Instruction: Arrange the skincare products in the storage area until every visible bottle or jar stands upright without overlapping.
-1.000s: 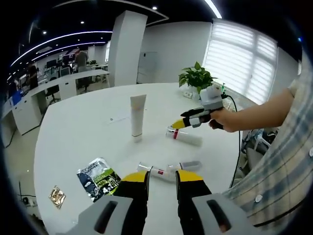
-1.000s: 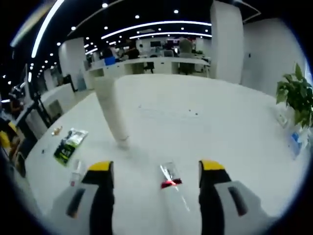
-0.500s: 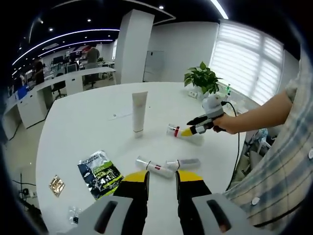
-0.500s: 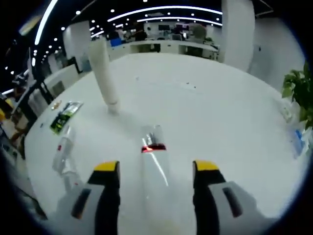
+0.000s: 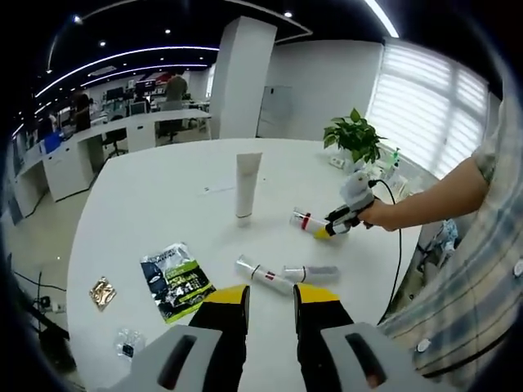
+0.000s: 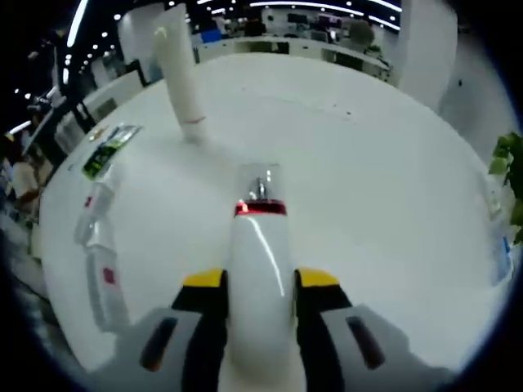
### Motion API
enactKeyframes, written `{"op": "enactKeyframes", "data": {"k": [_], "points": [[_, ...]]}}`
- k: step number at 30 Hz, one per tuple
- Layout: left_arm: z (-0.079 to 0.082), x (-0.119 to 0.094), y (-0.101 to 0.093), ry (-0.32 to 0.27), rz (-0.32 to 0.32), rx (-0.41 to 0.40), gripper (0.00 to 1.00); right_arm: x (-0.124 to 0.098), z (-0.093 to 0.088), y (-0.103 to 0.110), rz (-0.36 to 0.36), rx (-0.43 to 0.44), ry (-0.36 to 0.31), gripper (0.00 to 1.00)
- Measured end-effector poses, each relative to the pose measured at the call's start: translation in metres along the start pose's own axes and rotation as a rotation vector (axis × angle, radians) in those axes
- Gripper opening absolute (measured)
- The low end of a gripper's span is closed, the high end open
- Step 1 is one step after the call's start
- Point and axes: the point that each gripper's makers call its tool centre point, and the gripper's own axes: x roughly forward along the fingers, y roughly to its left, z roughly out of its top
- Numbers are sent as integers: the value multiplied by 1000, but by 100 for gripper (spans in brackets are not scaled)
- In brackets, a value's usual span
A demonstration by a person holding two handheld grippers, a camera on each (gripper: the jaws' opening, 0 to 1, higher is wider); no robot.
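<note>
Right claw: the right claw (image 6: 260,282) has both jaws pressed against the sides of the white pump bottle (image 6: 260,261), which lies on the counter (image 6: 368,188) with its clear cap and red band pointing away from the camera; the same claw (image 5: 325,232) shows from the left gripper view, held in a person's hand (image 5: 377,214).
Left claw: the left claw (image 5: 271,296) hangs above the near counter edge, jaws a narrow gap apart, nothing between them.
Lying bottles: two small clear bottles (image 5: 263,274) and (image 5: 310,272) lie touching just beyond the left claw.
Upright tube: the white tube (image 5: 247,186) stands on its cap near the counter's middle, apart from everything.
Open room: bare counter stretches beyond the tube and to its left; the green sachet (image 5: 176,282) and a gold packet (image 5: 101,291) lie toward the left edge.
Far edge: a potted plant (image 5: 354,137) stands there.
Change: a second ago the right claw's jaws stood wide either side of the pump bottle; now they have closed on it.
</note>
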Motion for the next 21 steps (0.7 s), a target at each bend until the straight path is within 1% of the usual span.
{"op": "enactKeyframes", "data": {"k": [4,5,8,13,15,18,21], "points": [[-5,-6,4,-3,21,-10,22,-1,-1,-1,1,-2,-22,30],[-7,-8,6,-4,28,-18,22,-1,0,0,-1,-1,-18,30],[-9,-11,8,-5,40,-33,22,0,0,1,10,-39,17,29],[-8,-15,11,-22,55,-48,22,1,1,1,28,-39,25,28],[-8,-14,11,-25,54,-50,22,0,1,3,50,-15,35,27],[-6,-14,12,-33,55,-52,22,-3,2,10,72,10,24,27],[-5,-14,13,-46,52,-72,22,-6,3,17,93,38,11,27]]}}
